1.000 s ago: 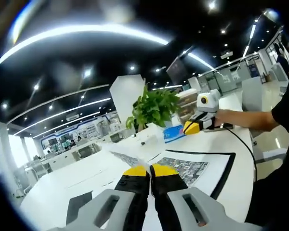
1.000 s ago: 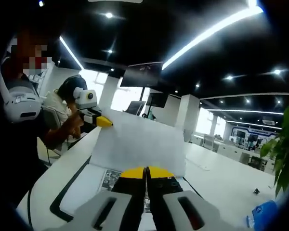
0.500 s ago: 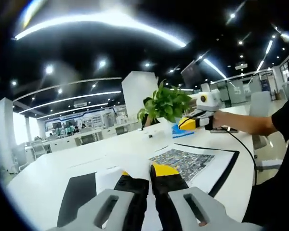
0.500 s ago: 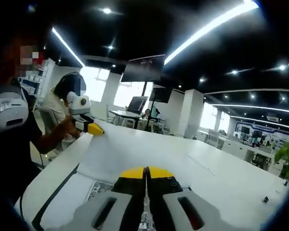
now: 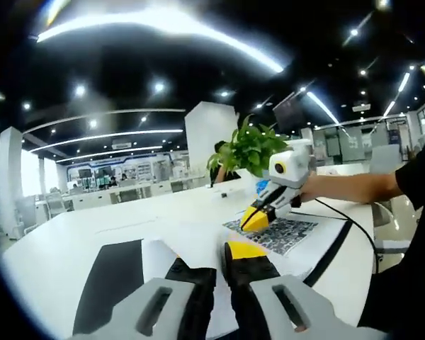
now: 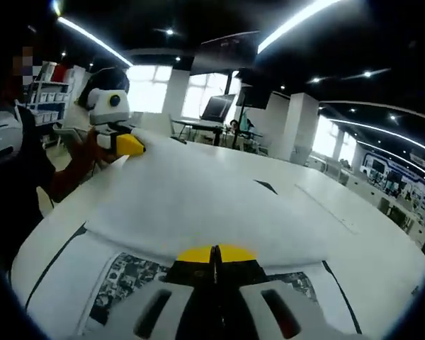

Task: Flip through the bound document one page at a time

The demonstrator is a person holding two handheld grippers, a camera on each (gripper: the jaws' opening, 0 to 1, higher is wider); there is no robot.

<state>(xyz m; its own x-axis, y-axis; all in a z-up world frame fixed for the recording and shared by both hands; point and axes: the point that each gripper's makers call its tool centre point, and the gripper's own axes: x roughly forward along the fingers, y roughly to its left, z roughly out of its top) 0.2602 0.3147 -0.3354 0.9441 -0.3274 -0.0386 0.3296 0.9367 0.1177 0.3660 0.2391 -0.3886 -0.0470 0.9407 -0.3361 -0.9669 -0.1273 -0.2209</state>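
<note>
The bound document lies open on the white table, a printed picture page (image 5: 276,234) facing up inside its black border (image 5: 333,244). My left gripper (image 5: 216,256) is shut on a white page (image 5: 171,248) that runs between its jaws. In the right gripper view that page (image 6: 198,205) arches over the document, with the left gripper (image 6: 129,145) pinching its far corner. My right gripper (image 6: 214,253) is shut, with nothing seen between its tips, just at the near edge of the arched page above the printed sheet (image 6: 124,280). It also appears as the right gripper (image 5: 258,214), tips down on the picture page.
A potted green plant (image 5: 251,147) stands behind the document. The black cover (image 5: 113,273) spreads to the left on the white table (image 5: 64,244). A person's forearm (image 5: 350,185) and trailing cable (image 5: 365,230) come in from the right. The open office lies beyond.
The right gripper has come down from near the plant onto the picture page. The held page has swung over and now arches low across the document.
</note>
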